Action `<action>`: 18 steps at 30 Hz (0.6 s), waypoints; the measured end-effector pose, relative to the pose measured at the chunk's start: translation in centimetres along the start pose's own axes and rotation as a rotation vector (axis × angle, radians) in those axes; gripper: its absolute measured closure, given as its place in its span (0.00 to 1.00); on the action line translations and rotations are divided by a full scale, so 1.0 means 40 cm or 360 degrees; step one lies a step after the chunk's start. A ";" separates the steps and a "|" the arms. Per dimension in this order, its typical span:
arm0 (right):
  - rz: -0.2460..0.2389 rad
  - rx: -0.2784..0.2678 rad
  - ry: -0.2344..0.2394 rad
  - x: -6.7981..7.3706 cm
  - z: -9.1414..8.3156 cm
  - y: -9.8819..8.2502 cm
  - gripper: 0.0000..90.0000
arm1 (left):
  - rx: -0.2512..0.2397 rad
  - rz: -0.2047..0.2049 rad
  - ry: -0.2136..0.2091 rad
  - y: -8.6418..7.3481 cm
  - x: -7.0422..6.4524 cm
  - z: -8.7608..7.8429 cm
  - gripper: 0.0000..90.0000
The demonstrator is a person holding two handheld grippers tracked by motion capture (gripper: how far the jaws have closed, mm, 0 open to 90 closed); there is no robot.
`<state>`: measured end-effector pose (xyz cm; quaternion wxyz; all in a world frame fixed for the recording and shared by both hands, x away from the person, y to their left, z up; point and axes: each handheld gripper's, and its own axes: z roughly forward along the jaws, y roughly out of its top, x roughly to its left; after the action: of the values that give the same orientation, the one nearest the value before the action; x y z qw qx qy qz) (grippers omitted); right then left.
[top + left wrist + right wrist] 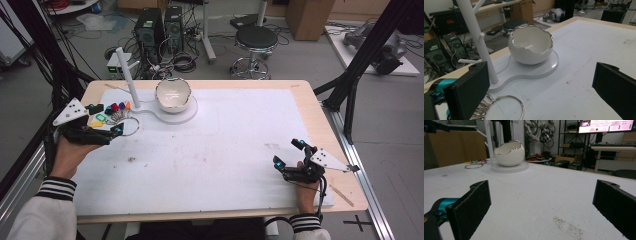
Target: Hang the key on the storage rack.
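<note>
While both claws stood wide open and empty, left claw [105,121] hovered beside the silver key ring with coloured tags [116,116], near the white eggshell-shaped bowl [173,94]; a low, centred approach seemed best.

One bowl [173,95], one white stand [131,75], one key ring [129,126], two stools [255,40]

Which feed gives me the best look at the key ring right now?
The high view: the key ring lies whole on the mat with its coloured tags, just ahead of the open left gripper. The left gripper view crops it at the bottom edge; the right gripper view shows it small and distant.
</note>
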<state>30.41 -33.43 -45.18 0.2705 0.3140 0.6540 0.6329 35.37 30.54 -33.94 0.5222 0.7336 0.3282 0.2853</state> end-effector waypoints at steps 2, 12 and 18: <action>0.0001 -0.0002 -0.0001 0.000 0.000 0.000 0.01 | 0.0043 0.0006 0.0024 0.008 0.006 0.008 0.02; -0.0001 0.0000 0.0000 0.000 0.000 0.000 0.01 | 0.0321 0.0042 -0.0040 0.048 0.030 0.071 0.02; 0.0004 0.0001 0.0001 0.000 0.000 0.000 0.01 | 0.0460 0.0051 -0.0045 0.056 0.037 0.113 0.02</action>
<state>30.41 -33.43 -45.18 0.2695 0.3147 0.6538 0.6332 40.15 28.53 -33.03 0.4109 0.8103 0.3468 0.2331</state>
